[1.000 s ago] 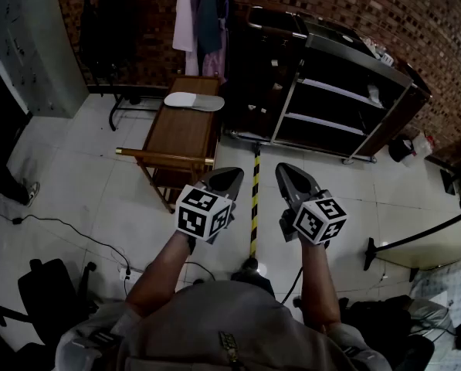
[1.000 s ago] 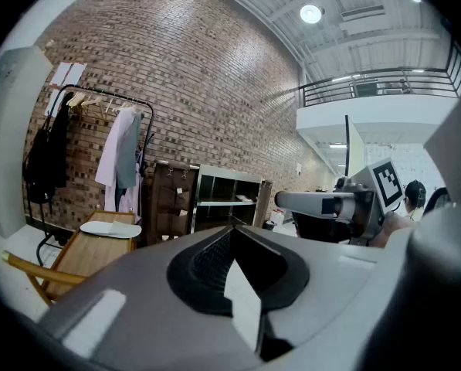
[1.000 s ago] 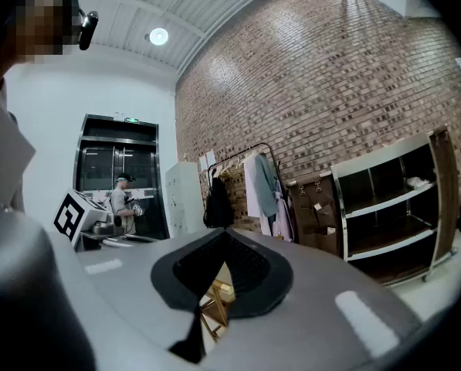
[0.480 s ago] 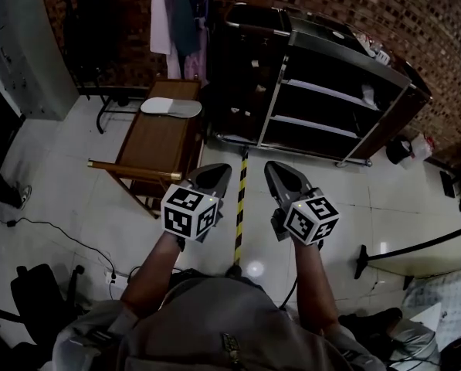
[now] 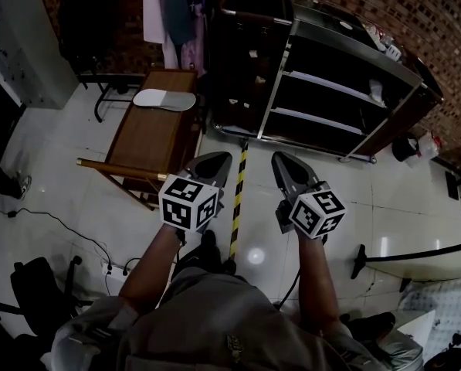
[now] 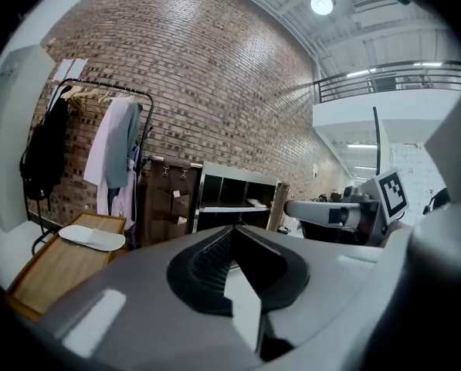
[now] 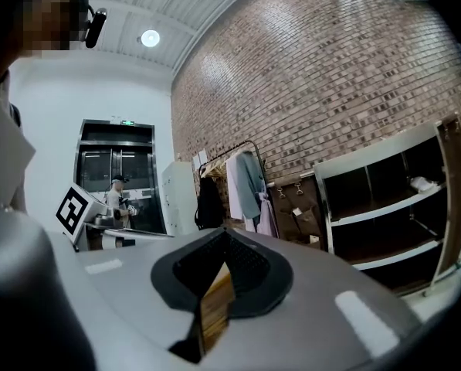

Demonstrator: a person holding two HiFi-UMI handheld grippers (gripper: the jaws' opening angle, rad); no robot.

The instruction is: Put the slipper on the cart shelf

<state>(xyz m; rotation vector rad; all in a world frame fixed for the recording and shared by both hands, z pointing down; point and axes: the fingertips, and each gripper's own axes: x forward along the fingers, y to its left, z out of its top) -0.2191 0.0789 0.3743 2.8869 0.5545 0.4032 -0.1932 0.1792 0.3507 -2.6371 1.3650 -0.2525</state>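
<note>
Slipper (image 5: 164,99): white, lying on the wooden table (image 5: 149,139) at upper left, waiting for pickup. Cart (image 5: 330,83): shelves standing open, upper right. Left gripper (image 5: 213,165) and right gripper (image 5: 286,168): centre, jaws together, carrying nothing, probably because the pickup is not yet begun.

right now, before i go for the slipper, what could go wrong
1. The fingers of the left gripper and right gripper are shut and empty. If they don't open before reaching the flat white slipper, they may shove it off the brown wooden trolley.
2. The yellow-and-black striped bar on the floor and the thin black floor cable lie close to the person's path, so a trip is possible.
</note>
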